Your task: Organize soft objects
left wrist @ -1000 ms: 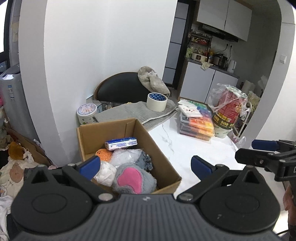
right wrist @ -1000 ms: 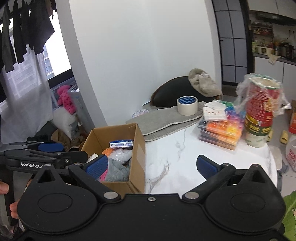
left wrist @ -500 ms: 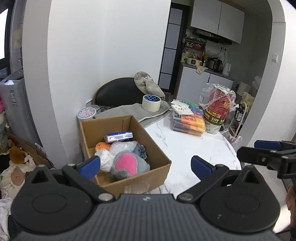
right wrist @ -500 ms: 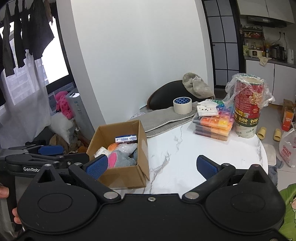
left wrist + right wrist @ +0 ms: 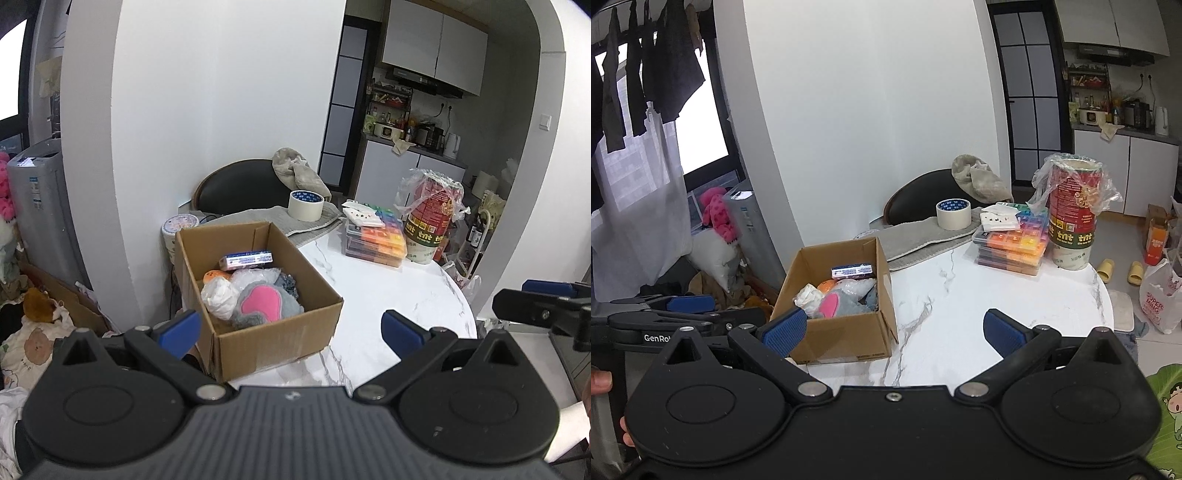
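Both tongs, left tongs and right tongs, gape wide and hold nothing. The red can on the tabletop says "tnt".

Both wrist views toward shared cardboard box

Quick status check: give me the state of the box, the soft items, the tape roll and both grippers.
cardboard box: open, on table edge
soft items: piled inside the box
tape roll: lying flat on grey cloth
left hand-held gripper: open, empty
right hand-held gripper: open, empty
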